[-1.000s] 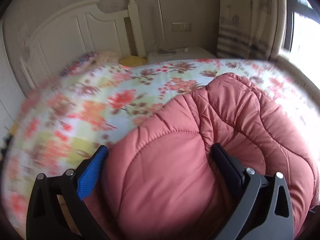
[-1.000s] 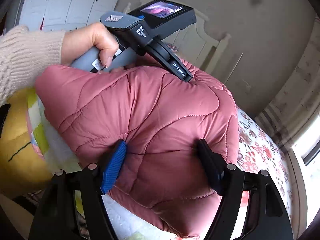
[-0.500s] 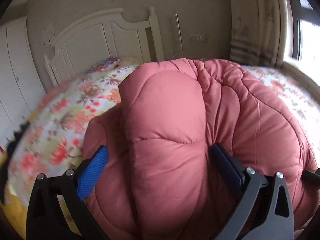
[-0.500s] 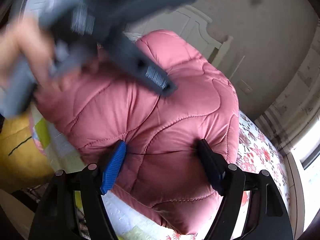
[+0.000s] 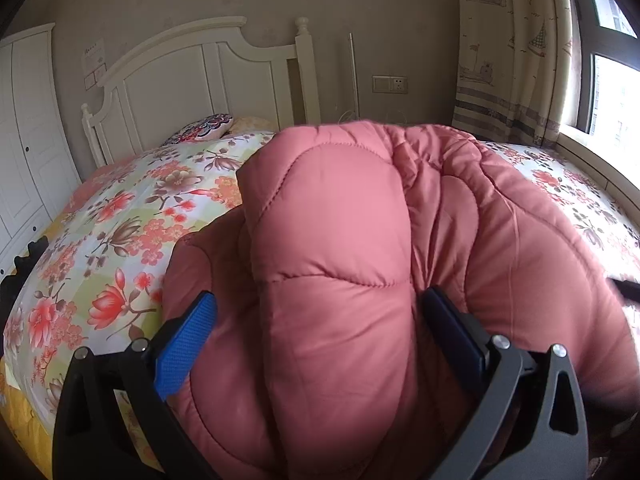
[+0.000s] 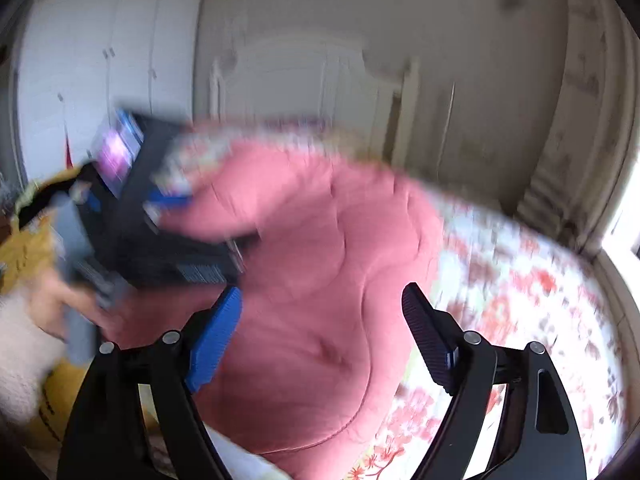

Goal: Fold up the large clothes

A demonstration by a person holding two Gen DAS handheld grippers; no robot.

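A puffy pink quilted coat (image 5: 360, 264) lies bunched on a floral bedspread (image 5: 120, 216). My left gripper (image 5: 316, 332) has its jaws wide apart around a thick fold of the coat, which bulges between the fingers. In the right wrist view, which is blurred by motion, the coat (image 6: 320, 264) lies ahead on the bed, and my right gripper (image 6: 320, 328) stands with its jaws wide, the coat between and beyond them. The left gripper's body and the hand holding it (image 6: 132, 240) show at the left of that view.
A white headboard (image 5: 200, 76) and a patterned pillow (image 5: 204, 133) stand at the bed's far end. A white wardrobe (image 5: 24, 140) is at the left. A curtain (image 5: 508, 52) and window (image 5: 612, 80) are at the right. Yellow fabric (image 6: 24, 248) lies at the bed's near-left edge.
The left gripper has lifted its fold of coat and swung to face the headboard. The right view has swung up and blurred; the coat now sits lower between its fingers.
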